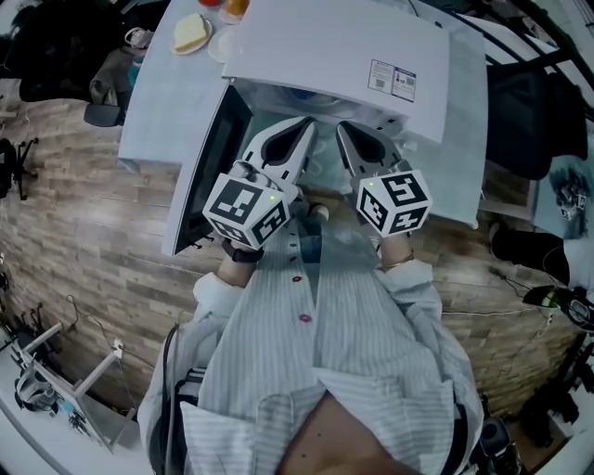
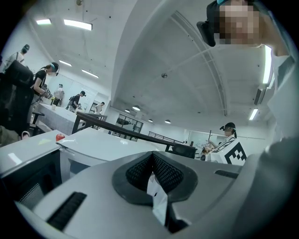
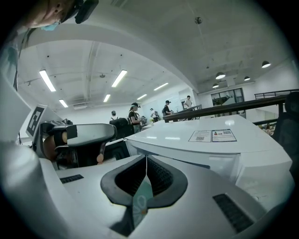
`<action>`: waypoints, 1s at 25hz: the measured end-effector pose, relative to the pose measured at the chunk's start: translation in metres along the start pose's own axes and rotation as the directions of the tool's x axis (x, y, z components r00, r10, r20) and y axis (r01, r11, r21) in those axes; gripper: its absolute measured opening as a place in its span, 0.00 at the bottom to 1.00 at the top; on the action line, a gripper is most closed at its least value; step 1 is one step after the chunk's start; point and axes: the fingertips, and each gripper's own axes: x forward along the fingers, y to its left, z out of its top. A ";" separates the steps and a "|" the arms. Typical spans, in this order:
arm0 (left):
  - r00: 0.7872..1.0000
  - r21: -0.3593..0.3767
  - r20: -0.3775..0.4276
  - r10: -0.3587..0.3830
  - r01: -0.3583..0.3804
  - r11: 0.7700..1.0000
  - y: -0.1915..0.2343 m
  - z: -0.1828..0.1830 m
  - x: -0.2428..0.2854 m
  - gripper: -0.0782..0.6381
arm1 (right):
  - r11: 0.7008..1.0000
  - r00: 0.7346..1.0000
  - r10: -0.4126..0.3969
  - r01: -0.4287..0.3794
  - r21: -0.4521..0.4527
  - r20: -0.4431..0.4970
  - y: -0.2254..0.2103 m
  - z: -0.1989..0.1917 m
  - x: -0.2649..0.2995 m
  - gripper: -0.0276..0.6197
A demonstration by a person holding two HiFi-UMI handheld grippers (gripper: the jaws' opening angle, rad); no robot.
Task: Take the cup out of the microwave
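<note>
A white microwave (image 1: 343,46) stands on a white table, its door (image 1: 209,167) swung open to the left. Both grippers point level into its open mouth, side by side and a little apart. My left gripper (image 1: 302,125) (image 2: 152,156) has its jaws together, with only a thin white sliver showing in the slit below the tips. My right gripper (image 1: 345,128) (image 3: 146,158) is also shut, with a greenish sliver in its slit. A pale rounded shape (image 1: 313,170) lies low between the two grippers; I cannot tell whether it is the cup. The oven's inside is hidden.
On the table (image 1: 153,102) behind the microwave sit a plate with bread (image 1: 192,33) and red and orange items (image 1: 223,5). The microwave's top carries two labels (image 3: 212,135). Chairs and bags stand on the wooden floor to both sides. Several people work in the background.
</note>
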 end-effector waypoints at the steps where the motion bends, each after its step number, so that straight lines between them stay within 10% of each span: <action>1: 1.000 -0.002 0.000 0.001 -0.001 1.000 0.003 0.000 0.000 0.12 | 1.000 1.000 0.000 0.000 -0.001 -0.003 0.000 -0.001 0.002 0.09; 25: 0.995 -0.036 -0.093 0.049 -0.052 0.998 0.060 -0.061 0.007 0.12 | 0.995 0.993 -0.083 0.087 0.054 -0.084 -0.030 -0.052 0.051 0.10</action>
